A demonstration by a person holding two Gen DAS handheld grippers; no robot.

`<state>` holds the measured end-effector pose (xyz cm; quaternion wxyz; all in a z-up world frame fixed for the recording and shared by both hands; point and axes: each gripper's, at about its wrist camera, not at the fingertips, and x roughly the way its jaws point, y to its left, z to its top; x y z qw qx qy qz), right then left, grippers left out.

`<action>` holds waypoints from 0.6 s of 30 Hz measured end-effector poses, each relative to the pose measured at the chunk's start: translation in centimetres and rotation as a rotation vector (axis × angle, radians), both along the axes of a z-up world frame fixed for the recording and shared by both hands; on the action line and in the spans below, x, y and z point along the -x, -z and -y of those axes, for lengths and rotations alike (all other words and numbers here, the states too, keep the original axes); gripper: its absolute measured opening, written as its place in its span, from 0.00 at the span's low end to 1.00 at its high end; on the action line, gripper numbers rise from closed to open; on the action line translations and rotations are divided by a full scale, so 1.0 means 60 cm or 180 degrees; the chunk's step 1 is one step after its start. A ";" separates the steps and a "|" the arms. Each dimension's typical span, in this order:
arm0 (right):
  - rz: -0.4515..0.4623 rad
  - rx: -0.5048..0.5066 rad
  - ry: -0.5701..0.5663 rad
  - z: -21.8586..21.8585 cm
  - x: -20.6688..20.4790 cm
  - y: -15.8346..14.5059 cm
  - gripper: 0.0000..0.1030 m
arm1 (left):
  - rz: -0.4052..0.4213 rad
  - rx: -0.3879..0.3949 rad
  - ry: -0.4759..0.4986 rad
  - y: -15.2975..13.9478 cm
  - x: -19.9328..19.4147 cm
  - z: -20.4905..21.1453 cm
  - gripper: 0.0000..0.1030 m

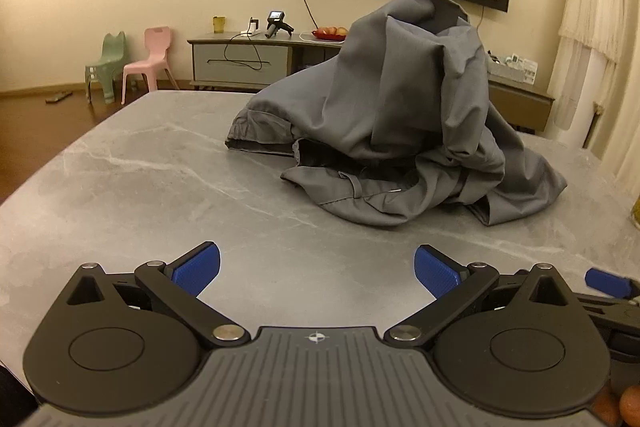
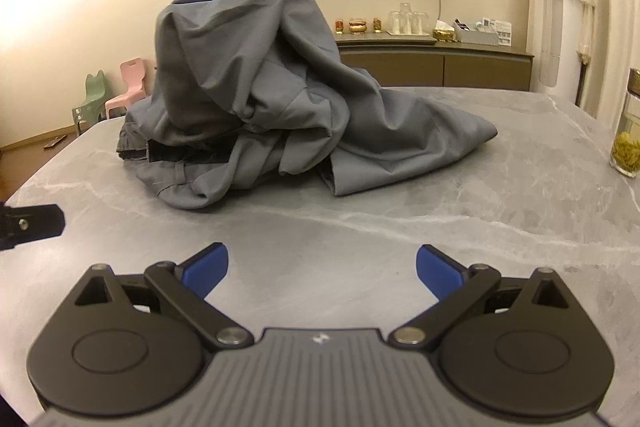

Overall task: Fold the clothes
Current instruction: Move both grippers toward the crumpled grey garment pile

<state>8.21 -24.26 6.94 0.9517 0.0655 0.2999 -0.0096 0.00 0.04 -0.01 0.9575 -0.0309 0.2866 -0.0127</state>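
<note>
Left tool (image 1: pixel 317 269) and right tool (image 2: pixel 322 267) both released, empty. Crumpled grey fabric garment (image 1: pixel 392 115) heaped beyond them on grey marble surface (image 1: pixel 160 187). Folding not started.

1 grey garment (image 1: pixel 396 115), heaped. 2 grippers: left gripper (image 1: pixel 317 269), right gripper (image 2: pixel 322 269). 2 kids' chairs: pink chair (image 1: pixel 150 61), green chair (image 1: pixel 106 65). 1 jar (image 2: pixel 626 131). Upturned glasses (image 2: pixel 406 19) on the sideboard: maybe 3, blurry.

Grey marble table (image 1: pixel 160 163) under crumpled grey garment (image 1: pixel 400 115), jar (image 2: pixel 626 131).
</note>
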 end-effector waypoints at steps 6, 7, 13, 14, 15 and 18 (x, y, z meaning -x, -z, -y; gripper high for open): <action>0.0056 0.0096 -0.0011 -0.015 0.002 -0.006 1.00 | -0.0053 0.0128 0.0005 0.010 0.000 -0.030 0.99; 0.0066 0.0104 -0.0012 -0.017 0.003 -0.007 1.00 | -0.0041 0.0082 0.0006 0.009 0.001 -0.027 0.99; 0.0020 0.0060 -0.0066 -0.014 0.010 -0.011 1.00 | -0.0060 0.0014 0.0142 0.006 0.008 -0.005 0.99; 0.0023 0.0062 -0.0068 -0.015 0.011 -0.011 1.00 | -0.0088 -0.0026 0.0169 0.004 0.008 -0.001 0.99; 0.0024 0.0065 -0.0067 -0.015 0.011 -0.012 1.00 | -0.0084 -0.0056 0.0212 0.003 0.010 0.001 0.99; 0.0028 0.0072 -0.0056 -0.015 0.014 -0.014 1.00 | -0.0023 -0.0026 0.0351 -0.007 0.017 0.002 0.99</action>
